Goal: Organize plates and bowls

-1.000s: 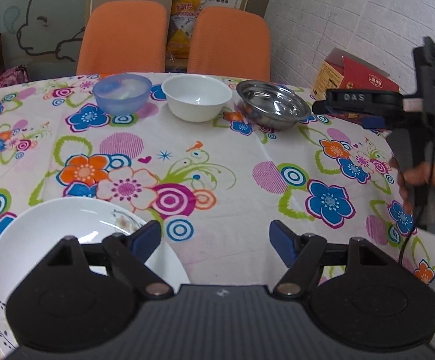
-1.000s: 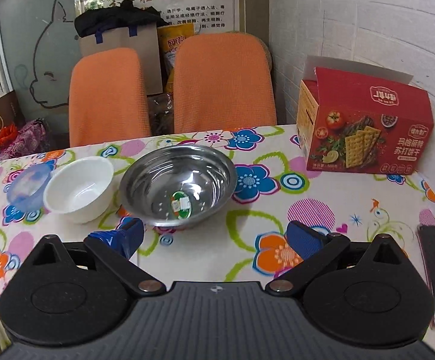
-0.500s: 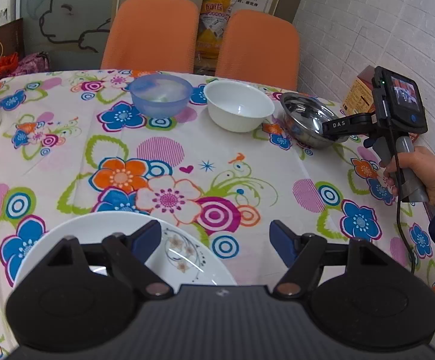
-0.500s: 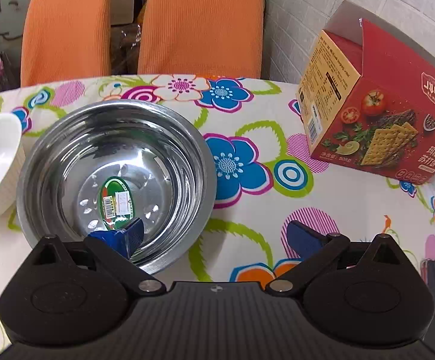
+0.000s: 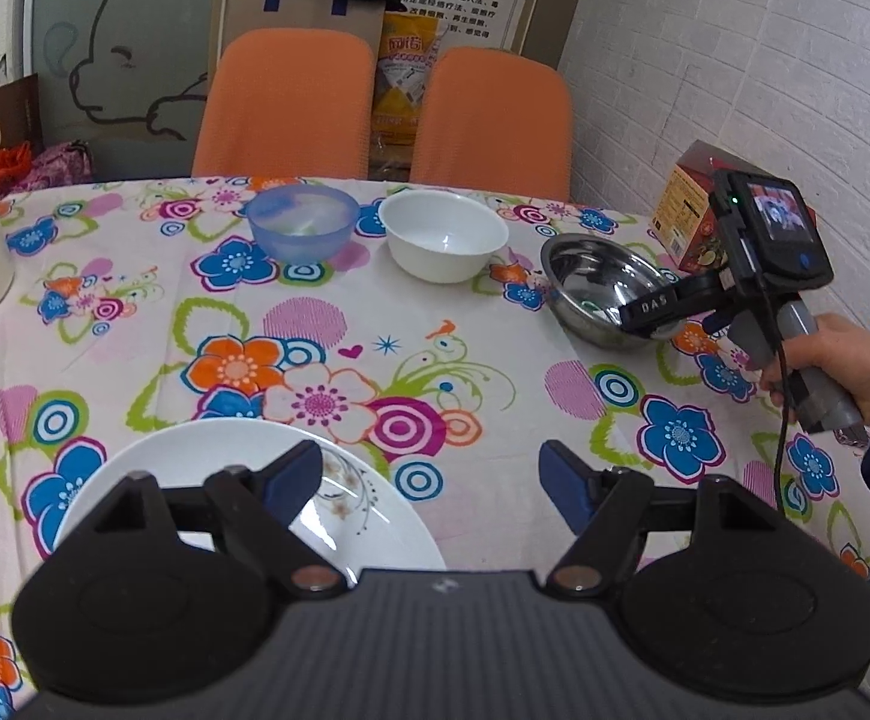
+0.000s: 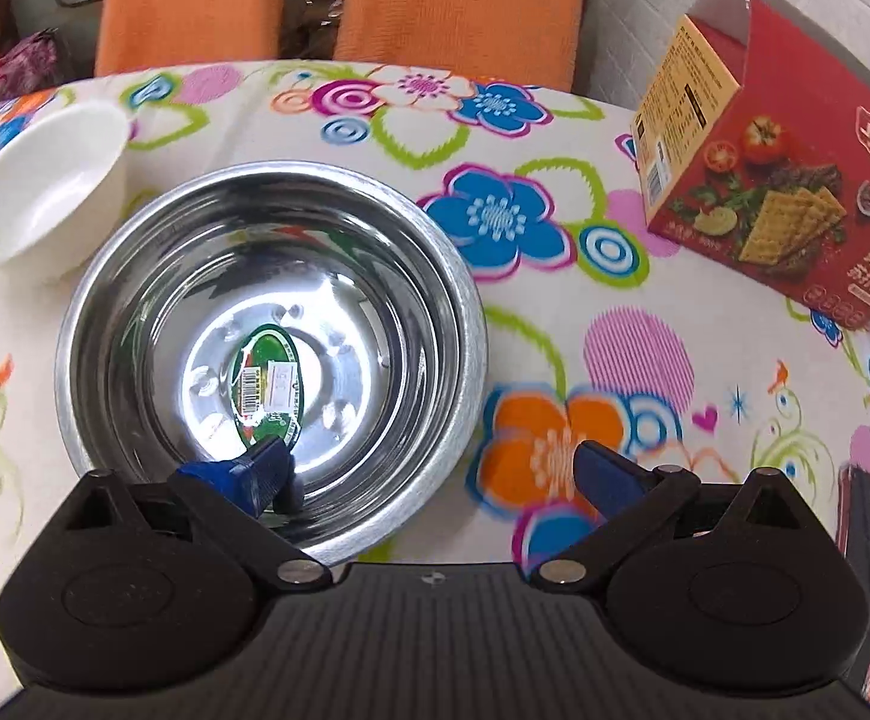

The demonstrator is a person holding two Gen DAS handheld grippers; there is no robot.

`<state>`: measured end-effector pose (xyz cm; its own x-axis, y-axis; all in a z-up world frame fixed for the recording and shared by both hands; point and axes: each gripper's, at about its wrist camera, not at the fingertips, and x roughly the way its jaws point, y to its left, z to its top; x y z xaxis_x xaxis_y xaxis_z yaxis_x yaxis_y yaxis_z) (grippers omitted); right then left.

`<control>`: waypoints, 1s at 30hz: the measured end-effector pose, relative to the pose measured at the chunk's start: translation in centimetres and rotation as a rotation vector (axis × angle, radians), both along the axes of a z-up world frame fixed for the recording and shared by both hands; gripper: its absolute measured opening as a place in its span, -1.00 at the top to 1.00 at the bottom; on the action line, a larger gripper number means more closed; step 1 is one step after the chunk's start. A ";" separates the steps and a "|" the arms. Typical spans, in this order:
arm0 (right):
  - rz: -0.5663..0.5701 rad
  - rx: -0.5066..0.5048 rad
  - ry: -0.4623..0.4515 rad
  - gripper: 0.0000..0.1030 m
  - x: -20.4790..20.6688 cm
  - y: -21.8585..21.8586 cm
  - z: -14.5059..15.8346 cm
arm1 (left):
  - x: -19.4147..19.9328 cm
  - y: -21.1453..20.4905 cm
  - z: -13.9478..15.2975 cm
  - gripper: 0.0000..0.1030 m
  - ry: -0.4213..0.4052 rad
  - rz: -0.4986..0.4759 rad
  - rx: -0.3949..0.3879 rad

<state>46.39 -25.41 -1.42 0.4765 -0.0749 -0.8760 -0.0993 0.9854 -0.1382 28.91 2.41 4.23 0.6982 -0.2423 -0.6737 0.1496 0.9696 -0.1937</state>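
We had nothing stacked: white plate (image 5: 243,480) near left, under our left gripper (image 5: 429,477), jaws wide, empty. Far side in a row, apart: blue bowl (image 5: 303,222), white bowl (image 5: 444,234), steel bowl (image 6: 267,348). Right gripper (image 6: 429,468) was wide open straddling the steel bowl's near rim, one finger inside, no grip yet. Judged: first grab pending, all nesting left.
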 end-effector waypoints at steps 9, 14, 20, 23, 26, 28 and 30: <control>-0.009 0.084 -0.281 -0.73 -7.2 -1.7 4.4 | 2.7 -2.8 0.8 -0.40 0.048 -0.092 -0.005; 0.032 0.143 -0.384 -0.74 -8.8 -2.0 4.9 | 8.6 -6.0 0.7 -0.40 0.087 -0.137 -0.005; 0.030 0.178 -0.301 -0.74 -6.6 -2.1 1.6 | 16.4 -10.1 -2.4 -0.40 0.183 -0.152 -0.027; 0.023 0.200 -0.271 -0.74 -5.3 -2.3 0.1 | 19.2 -11.8 -4.2 -0.40 0.222 -0.151 0.002; 0.040 0.205 -0.239 -0.74 -4.3 -1.9 -1.2 | 20.7 -12.9 -5.8 -0.40 0.246 -0.153 0.019; 0.060 0.199 -0.223 -0.77 -4.0 -1.6 -1.9 | 21.2 -13.3 -6.3 -0.37 0.249 -0.168 0.013; 0.079 0.194 -0.243 -0.75 -4.1 -1.4 -2.1 | 21.5 -13.6 -6.7 -0.36 0.246 -0.182 0.020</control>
<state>42.25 -26.85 -3.52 0.6712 0.1277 -0.7302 -0.1636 0.9863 0.0221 50.42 -11.21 -2.47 0.4595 -0.3330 -0.8234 0.2720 0.9353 -0.2264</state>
